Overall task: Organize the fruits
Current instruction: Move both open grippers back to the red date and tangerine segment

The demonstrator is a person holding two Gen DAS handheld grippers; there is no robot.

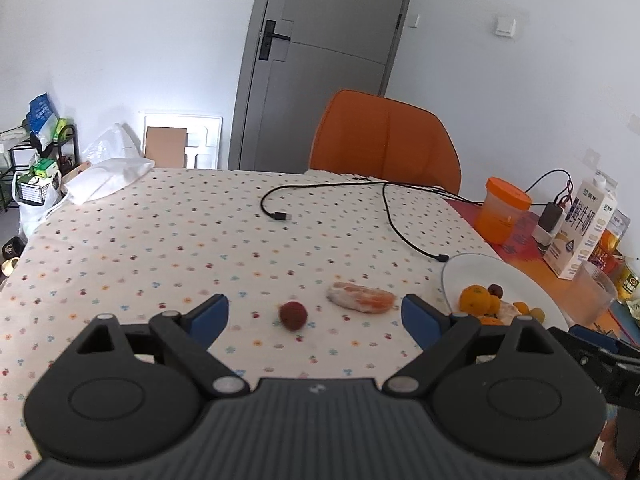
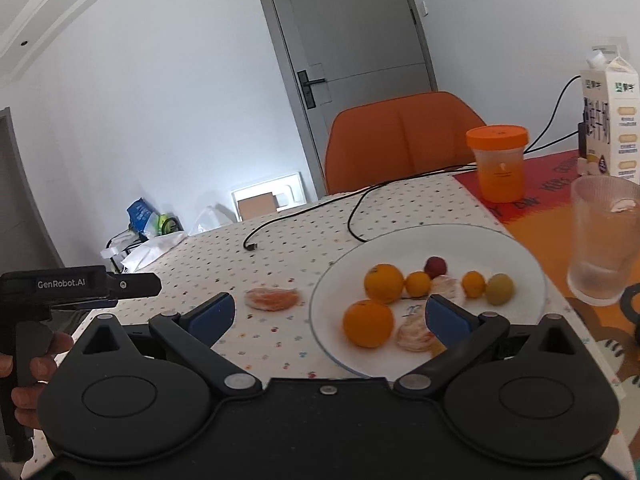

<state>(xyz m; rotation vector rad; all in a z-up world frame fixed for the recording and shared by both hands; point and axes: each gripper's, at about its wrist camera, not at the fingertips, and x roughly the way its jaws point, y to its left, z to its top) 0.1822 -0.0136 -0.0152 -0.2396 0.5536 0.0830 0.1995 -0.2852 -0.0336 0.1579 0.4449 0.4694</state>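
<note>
Fruits sit mostly on the white plate (image 2: 520, 248): two oranges (image 2: 368, 323), smaller citrus, a red lychee and a greenish fruit, plainly seen only from the right wrist. The left wrist view catches just the plate's edge, but alone shows a loose lychee (image 1: 293, 315) on the dotted tablecloth (image 1: 160, 248), beside a peeled tangerine piece (image 1: 360, 298). An orange chair (image 1: 384, 136), a grey door, a black cable, an orange-lidded jar and a milk carton fill the room behind. The left gripper (image 1: 316, 312) stands wide and empty — the lychee lies between its fingers, untouched. The right gripper (image 2: 330, 316) also gapes, holding nothing, one finger over the plate — the tangerine piece just ahead.
</note>
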